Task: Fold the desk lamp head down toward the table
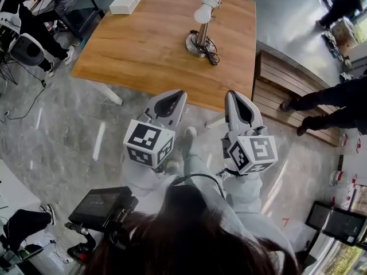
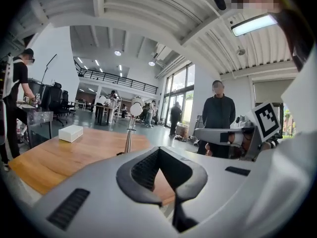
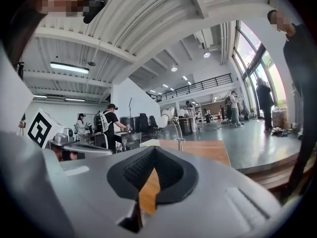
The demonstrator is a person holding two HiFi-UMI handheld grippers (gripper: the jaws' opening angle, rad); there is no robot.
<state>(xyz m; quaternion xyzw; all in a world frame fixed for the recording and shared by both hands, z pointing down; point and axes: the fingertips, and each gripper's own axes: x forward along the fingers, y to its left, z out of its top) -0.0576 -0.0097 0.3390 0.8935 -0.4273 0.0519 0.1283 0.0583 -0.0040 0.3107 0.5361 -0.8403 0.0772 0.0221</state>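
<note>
The person's head (image 1: 189, 234) fills the bottom of the head view, and just beyond it the left gripper (image 1: 173, 98) and right gripper (image 1: 236, 96) are held side by side over the floor, short of the near edge of the wooden table (image 1: 132, 50). Both pairs of jaws are clenched together with nothing between them, as is shown plainly in each gripper view. The desk lamp (image 1: 202, 27) is found well ahead of the fingertips, on the far right part of the table, roughly between the lines of the two grippers, so neither can be judged clearly nearer. Its stem is set upright on a round base, with the head and bulb raised at the top; a push downward on that head is judged to be needed. The coiled cable at the base is shown only in the head view, while the height of the head above the tabletop is given only by the gripper views. A white box (image 1: 127, 0) is seen at the far edge.
</note>
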